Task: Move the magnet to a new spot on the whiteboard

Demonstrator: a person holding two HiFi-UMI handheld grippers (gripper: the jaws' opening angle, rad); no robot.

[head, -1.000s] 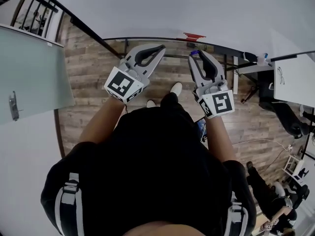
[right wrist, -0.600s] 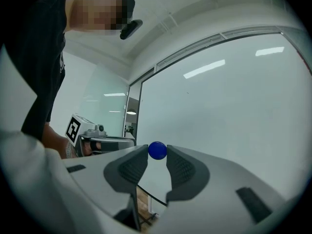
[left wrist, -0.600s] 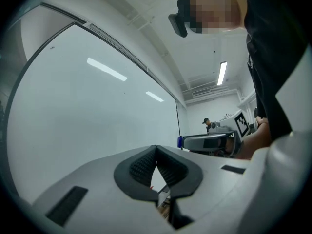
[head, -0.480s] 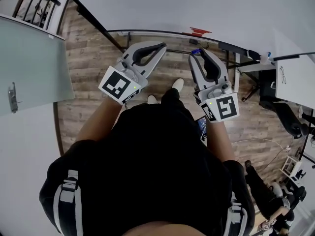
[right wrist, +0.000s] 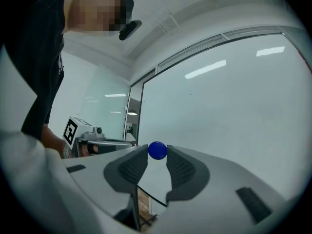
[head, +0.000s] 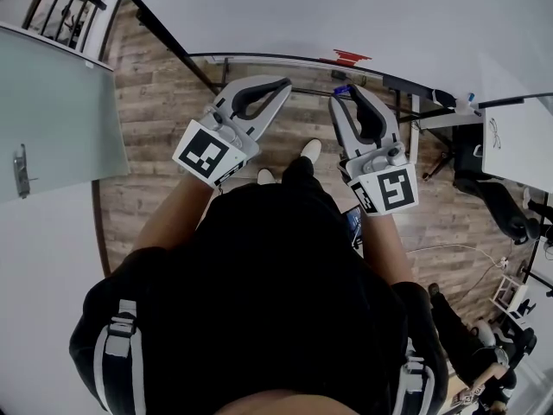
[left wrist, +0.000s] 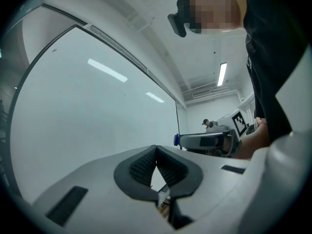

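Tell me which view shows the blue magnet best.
The right gripper view: the blue magnet sits sharp and whole between the jaws of the right gripper, against the whiteboard. The head view shows only a small blue speck at that gripper's tip; the left gripper view shows only a blue sliver.

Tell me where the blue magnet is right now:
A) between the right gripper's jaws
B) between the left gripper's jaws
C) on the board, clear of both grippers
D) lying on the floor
A: the right gripper view shows the blue magnet pinched between the jaw tips of the right gripper, while the left gripper has its jaws together with nothing between them.
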